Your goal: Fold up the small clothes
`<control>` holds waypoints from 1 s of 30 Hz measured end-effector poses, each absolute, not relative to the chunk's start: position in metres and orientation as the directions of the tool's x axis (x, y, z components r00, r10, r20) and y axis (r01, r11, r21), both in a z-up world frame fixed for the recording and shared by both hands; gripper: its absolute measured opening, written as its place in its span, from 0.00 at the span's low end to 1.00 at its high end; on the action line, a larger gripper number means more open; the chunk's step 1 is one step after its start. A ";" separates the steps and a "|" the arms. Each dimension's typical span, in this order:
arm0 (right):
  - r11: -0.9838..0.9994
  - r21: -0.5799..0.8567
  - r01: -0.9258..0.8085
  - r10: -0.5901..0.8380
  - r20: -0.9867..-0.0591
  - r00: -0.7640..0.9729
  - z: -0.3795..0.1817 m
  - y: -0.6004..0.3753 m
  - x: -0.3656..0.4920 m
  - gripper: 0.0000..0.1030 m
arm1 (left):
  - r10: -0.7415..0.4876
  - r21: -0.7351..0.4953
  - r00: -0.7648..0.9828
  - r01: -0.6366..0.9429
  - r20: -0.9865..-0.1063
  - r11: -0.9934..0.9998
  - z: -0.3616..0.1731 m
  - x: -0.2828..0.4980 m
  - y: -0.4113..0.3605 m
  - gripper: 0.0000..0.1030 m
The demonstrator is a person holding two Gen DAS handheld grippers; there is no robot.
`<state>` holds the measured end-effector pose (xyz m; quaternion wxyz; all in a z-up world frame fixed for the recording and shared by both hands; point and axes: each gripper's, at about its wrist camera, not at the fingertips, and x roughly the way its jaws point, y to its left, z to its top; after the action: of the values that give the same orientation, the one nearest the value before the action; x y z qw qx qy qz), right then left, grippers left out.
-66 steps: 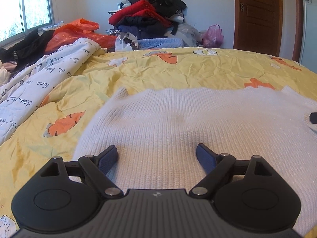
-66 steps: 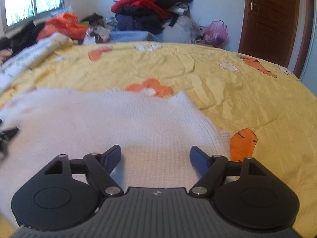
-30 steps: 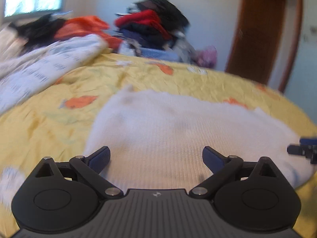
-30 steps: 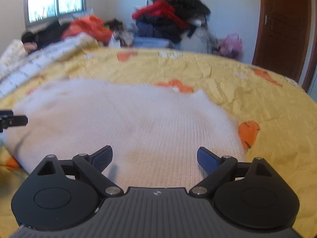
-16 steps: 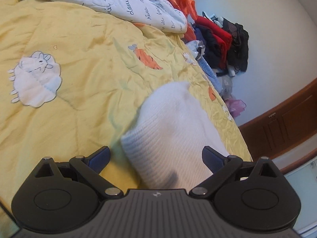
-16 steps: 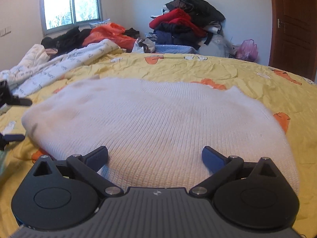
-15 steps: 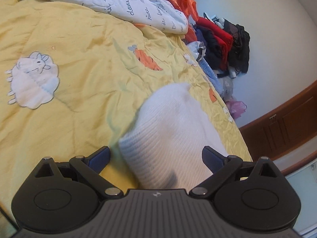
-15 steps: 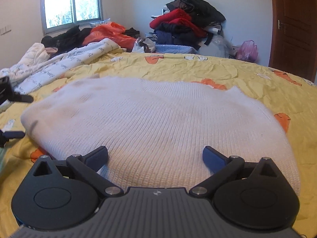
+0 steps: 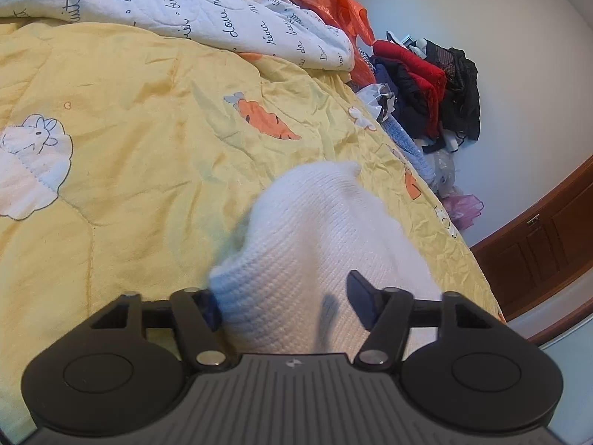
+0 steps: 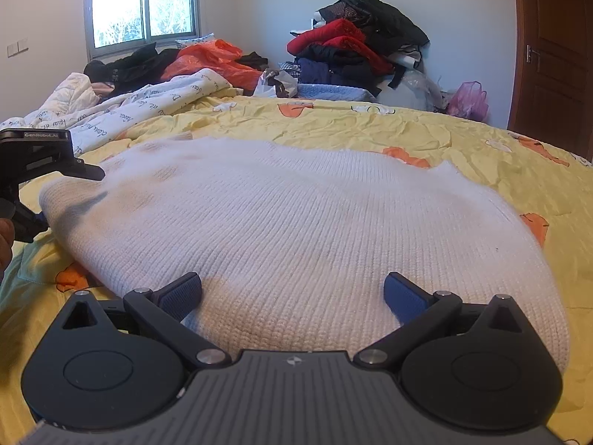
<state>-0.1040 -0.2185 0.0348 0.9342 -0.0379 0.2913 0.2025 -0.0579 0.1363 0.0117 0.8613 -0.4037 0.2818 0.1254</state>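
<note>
We have just been closing the left claw (image 9: pixel 283 298) around the white sweater's (image 10: pixel 296 222) corner, seemingly not yet pinched, the right claw (image 10: pixel 292 294) gaping empty; next, grip and fold across.

White sweater (image 9: pixel 318 259) between closing left gripper (image 9: pixel 283 298)

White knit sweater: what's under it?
The white knit sweater lies on the yellow carrot-print quilt, visible all around it. Whatever is beneath the sweater's middle is covered.

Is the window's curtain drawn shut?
No, the window behind the bed is uncovered, with daylight and bare branches showing through the glass.
</note>
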 end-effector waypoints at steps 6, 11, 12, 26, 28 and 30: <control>0.915 0.038 -0.401 0.351 -0.564 0.747 0.035 -0.218 -0.105 1.00 | 0.057 -0.575 0.803 -0.472 -0.593 0.668 0.010 -0.058 0.131 0.45; 0.914 0.027 -0.405 0.343 -0.586 0.734 0.038 -0.215 -0.101 1.00 | 0.060 -0.544 0.792 -0.470 -0.607 0.695 0.011 -0.056 0.130 0.32; 0.912 0.031 -0.410 0.345 -0.597 0.724 0.040 -0.214 -0.098 1.00 | 0.058 -0.533 0.790 -0.463 -0.610 0.708 0.012 -0.055 0.130 0.31; 0.719 0.511 -0.471 0.683 -0.644 0.345 0.125 -0.133 0.043 0.96 | 0.210 -0.154 0.839 -0.326 -0.503 0.933 0.036 -0.063 0.068 0.28; 0.711 0.468 -0.525 0.665 -0.691 0.284 0.129 -0.083 0.057 0.94 | 0.227 -0.109 0.837 -0.320 -0.497 0.941 0.036 -0.061 0.063 0.28; 0.682 0.437 -0.587 0.646 -0.735 0.205 0.127 -0.037 0.063 0.93 | 0.241 -0.066 0.839 -0.310 -0.488 0.948 0.036 -0.061 0.058 0.28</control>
<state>0.0631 -0.0372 0.1275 0.7755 0.0306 0.4895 0.3975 -0.0611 0.0580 0.0358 0.9563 -0.0712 0.2443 0.1440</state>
